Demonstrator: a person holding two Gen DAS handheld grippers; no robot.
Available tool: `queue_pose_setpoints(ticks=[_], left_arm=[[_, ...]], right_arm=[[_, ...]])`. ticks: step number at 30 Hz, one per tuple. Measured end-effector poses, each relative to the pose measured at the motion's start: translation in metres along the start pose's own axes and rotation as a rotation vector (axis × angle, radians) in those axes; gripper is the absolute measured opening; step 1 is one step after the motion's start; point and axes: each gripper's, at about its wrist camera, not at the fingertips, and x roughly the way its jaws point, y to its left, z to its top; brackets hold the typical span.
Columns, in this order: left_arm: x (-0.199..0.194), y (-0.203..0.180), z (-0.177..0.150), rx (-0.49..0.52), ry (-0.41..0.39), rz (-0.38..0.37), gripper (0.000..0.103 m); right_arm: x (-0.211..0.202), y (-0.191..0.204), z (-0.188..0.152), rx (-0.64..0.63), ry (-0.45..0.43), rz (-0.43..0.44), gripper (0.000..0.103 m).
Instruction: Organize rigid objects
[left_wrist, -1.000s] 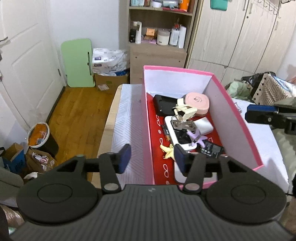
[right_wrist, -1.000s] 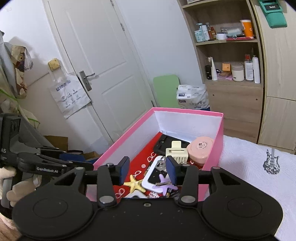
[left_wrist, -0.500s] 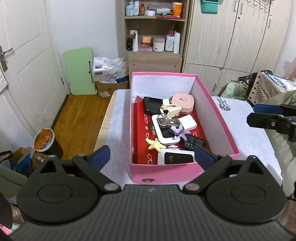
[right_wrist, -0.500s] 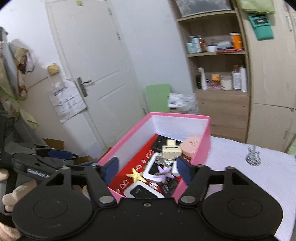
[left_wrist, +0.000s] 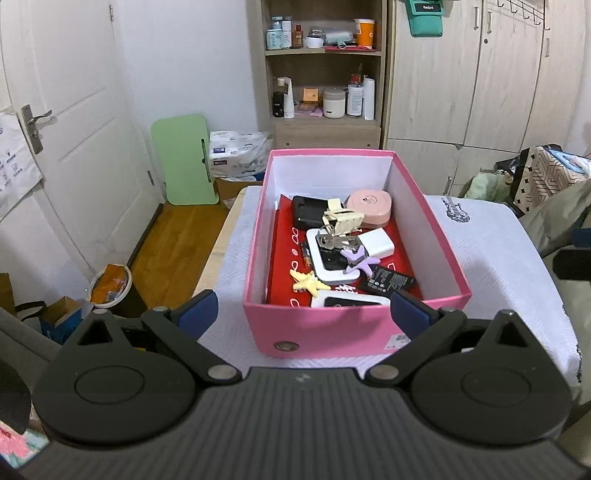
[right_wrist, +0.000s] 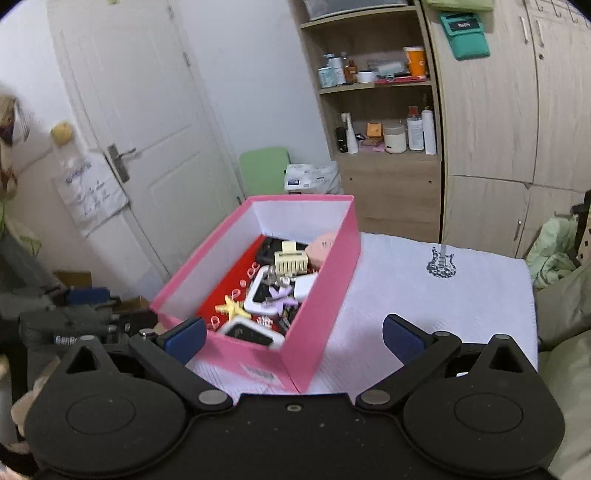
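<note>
A pink box stands on a white-covered table. It holds a pink round case, a cream hair claw, a white charger, keys, a purple star clip, a yellow star clip, black and white devices. My left gripper is open and empty, in front of the box's near wall. My right gripper is open and empty, near the box's front right corner. The same items show inside the box in the right wrist view.
A wooden shelf unit with bottles and wardrobes stand behind the table. A white door, a green board and a small bin are at the left. Clothes lie at the right.
Both grippers have opened wide and pulled back from over the box. The box's contents have not moved.
</note>
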Motion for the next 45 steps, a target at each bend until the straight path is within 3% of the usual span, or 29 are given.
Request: queue_pose_setpoints(ticks=[9,16,20,45], left_arm=[[0.001,-0.032,-0.021,0.034,0.004,-0.035,0.101],[-0.005,-0.040,-0.022,0.035,-0.005,-0.028,0.101],[-0.004,-0.043,-0.022,0.034,0.006,-0.033,0.101],[-0.005,-0.052,-0.032,0.006,0.022,-0.037,0.103]], right_arm=[[-0.024,-0.004,-0.032,0.042,-0.057,-0.123,0.103],[-0.031,0.001,-0.035,0.047,-0.091,-0.216,0.103],[-0.028,-0.003,-0.034,0.081,-0.074,-0.187,0.103],[-0.033,0.001,-0.052,0.051,-0.062,-0.263,0.103]])
